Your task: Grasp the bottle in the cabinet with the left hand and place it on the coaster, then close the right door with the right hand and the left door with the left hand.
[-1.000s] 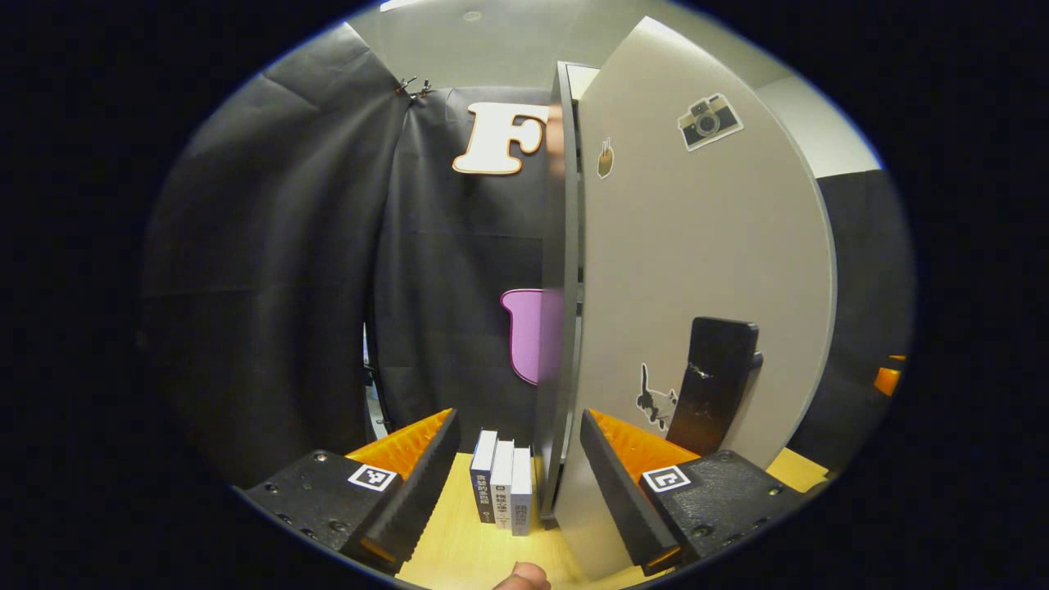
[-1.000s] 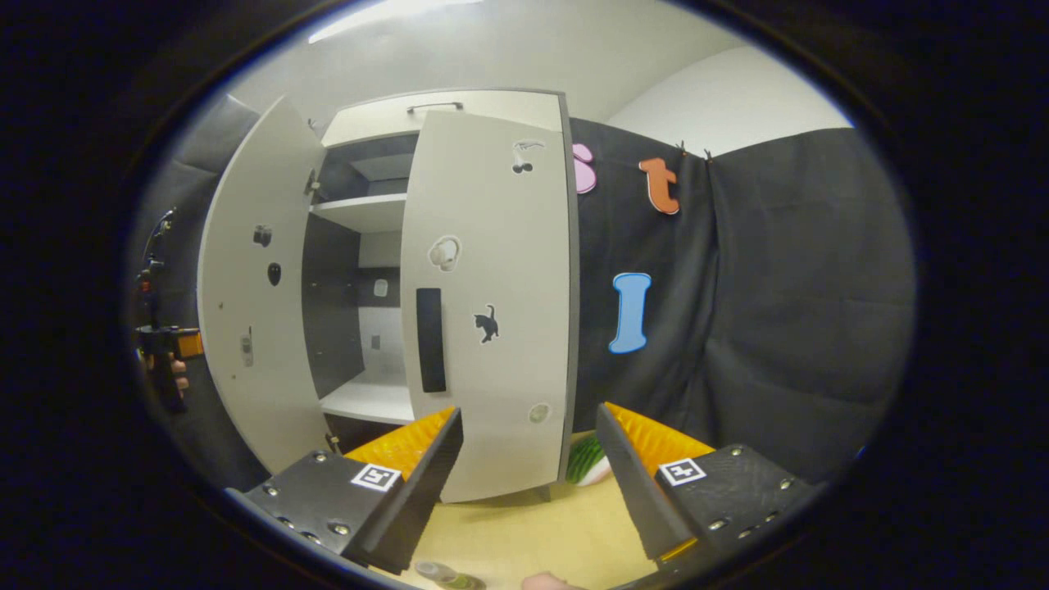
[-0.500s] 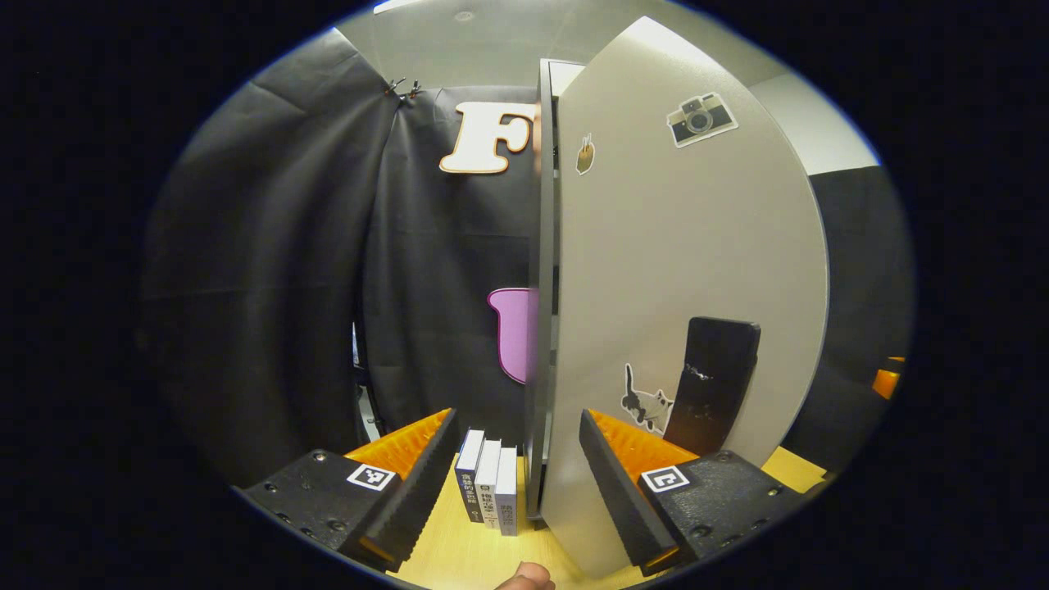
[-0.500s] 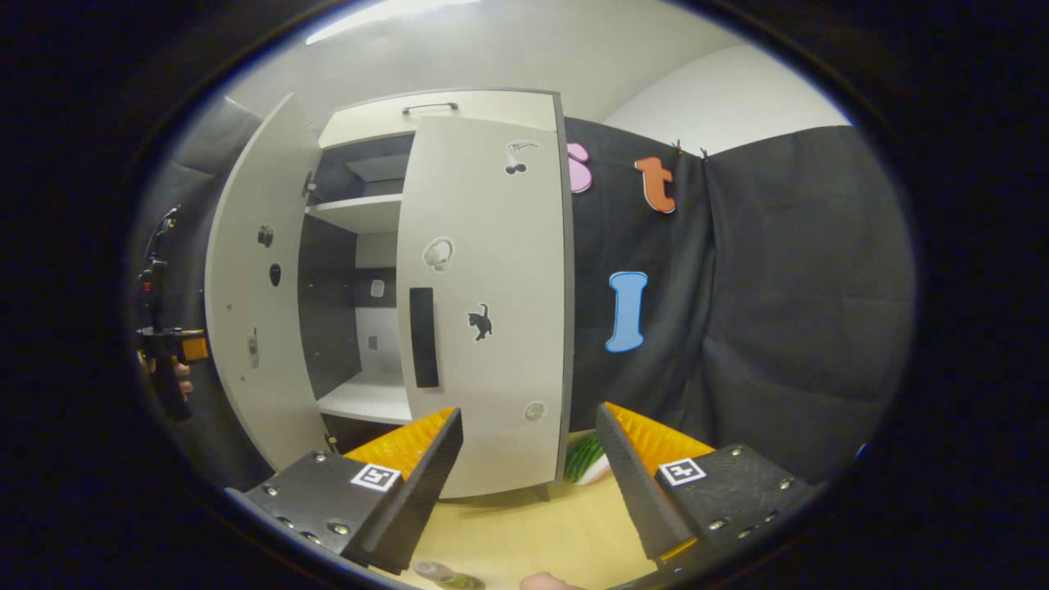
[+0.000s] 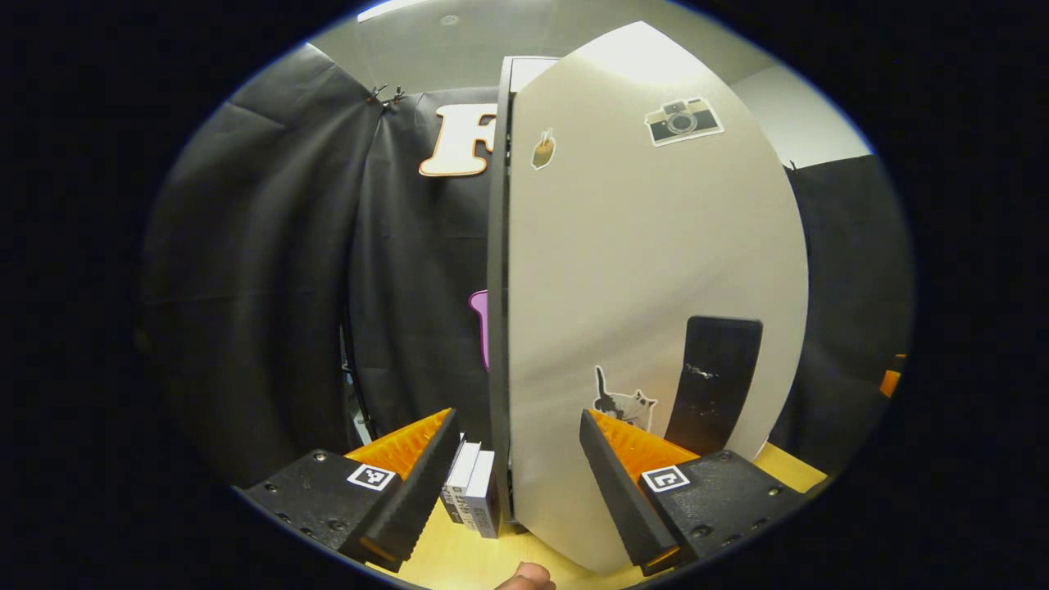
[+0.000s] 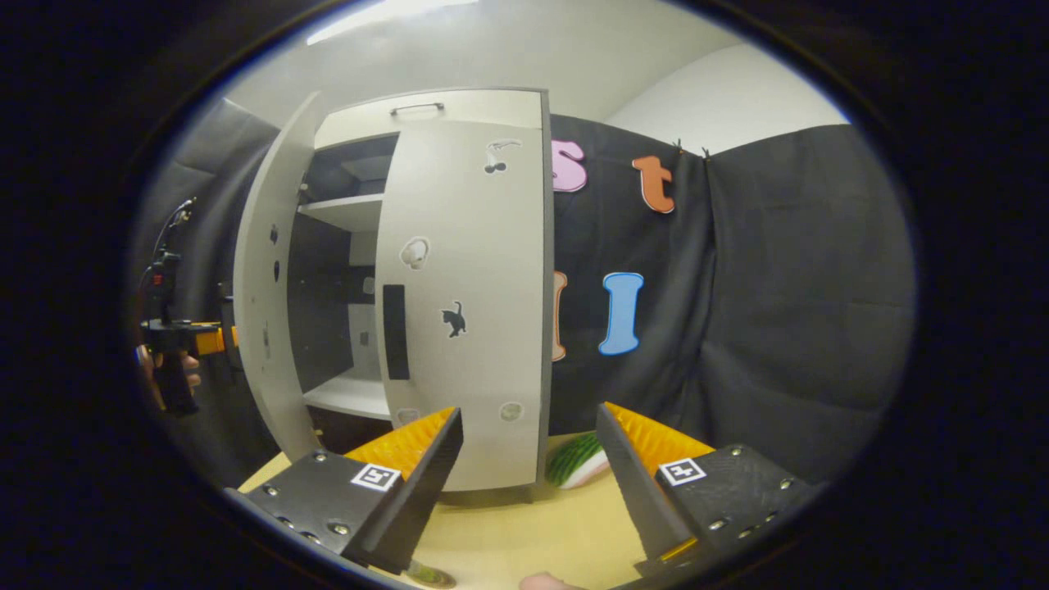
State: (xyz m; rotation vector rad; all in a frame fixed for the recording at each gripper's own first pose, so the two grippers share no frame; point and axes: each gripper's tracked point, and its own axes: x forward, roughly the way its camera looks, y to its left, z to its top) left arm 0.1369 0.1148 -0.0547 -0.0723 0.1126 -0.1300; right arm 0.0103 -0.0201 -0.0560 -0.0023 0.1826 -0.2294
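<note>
Left door has swung further shut since a second ago, right door closed; left gripper and right gripper both spread, empty; last step underway.

Books stand on the table left of the left door, perhaps behind it.
</note>
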